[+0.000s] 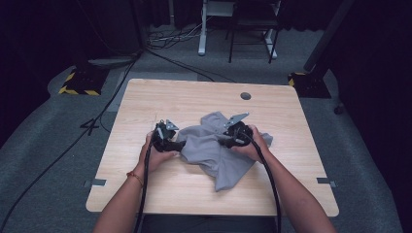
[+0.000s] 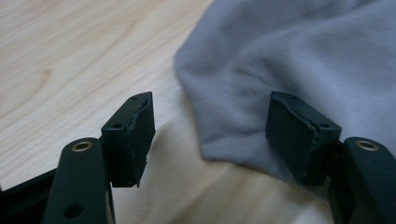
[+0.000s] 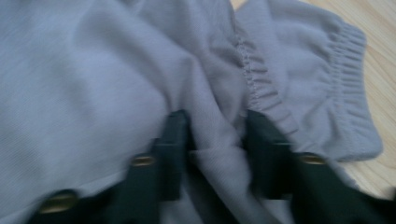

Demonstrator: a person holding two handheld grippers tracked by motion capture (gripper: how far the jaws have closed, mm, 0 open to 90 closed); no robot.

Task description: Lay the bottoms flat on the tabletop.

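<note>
My left claw (image 2: 210, 135) stands open at the grey cloth's (image 2: 299, 60) edge on the counter (image 2: 70, 51); my right claw (image 3: 217, 140) pinches a fold of cloth.

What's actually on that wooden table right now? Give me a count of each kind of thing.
Grey garment, crumpled near the middle of the table: 1
Black hand-held grippers: 2, the left gripper at the cloth's edge with its jaws apart, the right gripper with a fold of cloth between its jaws
Total: 3
</note>
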